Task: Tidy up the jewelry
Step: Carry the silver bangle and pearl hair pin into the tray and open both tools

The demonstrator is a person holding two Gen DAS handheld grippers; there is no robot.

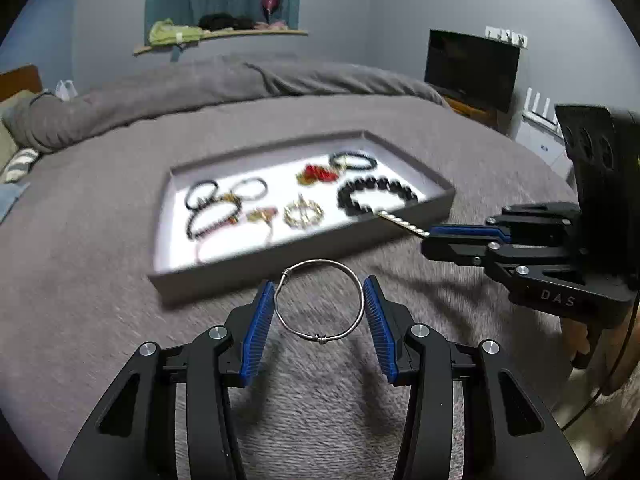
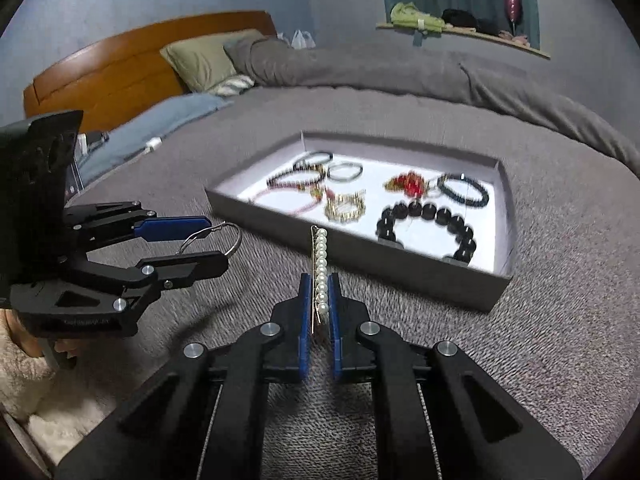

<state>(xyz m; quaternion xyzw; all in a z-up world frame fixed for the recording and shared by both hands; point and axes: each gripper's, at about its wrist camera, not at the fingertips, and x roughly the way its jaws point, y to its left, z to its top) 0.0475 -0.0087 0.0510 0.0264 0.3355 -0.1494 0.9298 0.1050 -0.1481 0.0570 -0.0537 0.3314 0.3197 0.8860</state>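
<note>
A thin silver wire bangle sits between the blue pads of my left gripper, which is shut on its sides, just above the grey bedspread. My right gripper is shut on a gold pin lined with pearls, which sticks out forward toward the tray. The shallow grey tray with a white floor lies just ahead and holds several bracelets, among them a large black bead bracelet. From the side, the left gripper shows with the bangle, and the right gripper with the pin.
The tray rests on a bed with a grey cover. A bunched grey duvet lies behind it, with pillows and a wooden headboard at the left. A dark screen stands at the right.
</note>
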